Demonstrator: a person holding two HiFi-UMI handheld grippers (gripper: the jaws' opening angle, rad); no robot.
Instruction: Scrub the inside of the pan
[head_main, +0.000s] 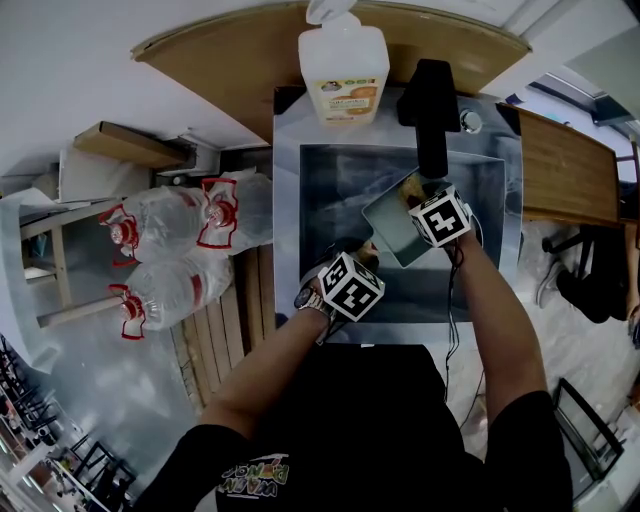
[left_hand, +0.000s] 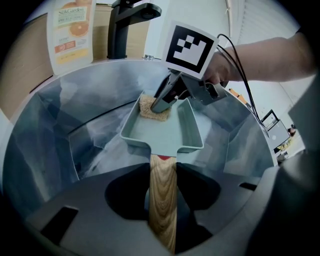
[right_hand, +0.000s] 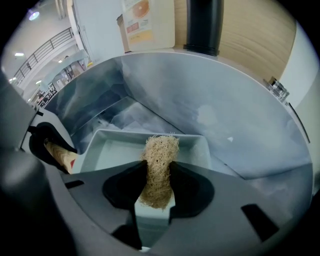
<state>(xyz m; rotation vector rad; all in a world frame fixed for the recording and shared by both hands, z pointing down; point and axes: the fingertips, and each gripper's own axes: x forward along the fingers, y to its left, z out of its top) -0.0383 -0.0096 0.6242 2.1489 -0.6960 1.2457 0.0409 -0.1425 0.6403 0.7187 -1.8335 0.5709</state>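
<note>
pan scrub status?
Done: left gripper is shut on the wooden handle, with the pan in the sink. In hand: right gripper holds the scrubber at the pan's far end. Left: the other floor and walls; cleanliness can't be judged.

A: Room layout?
B: White wall (head_main: 80, 70) behind a wooden bench (head_main: 200, 50). Steel sink (head_main: 290, 200) set in it, black tap (head_main: 432, 110) at the back. Glossy grey floor (head_main: 100, 400).
A: Left side?
B: Wooden pallet (head_main: 215, 330) carrying shrink-wrapped water bottles (head_main: 170, 225), white table (head_main: 20, 280) beside it.
A: Right?
B: Wooden table (head_main: 565, 170). Railed gallery (right_hand: 50, 45) and ceiling lights (right_hand: 33, 15) further off.
</note>
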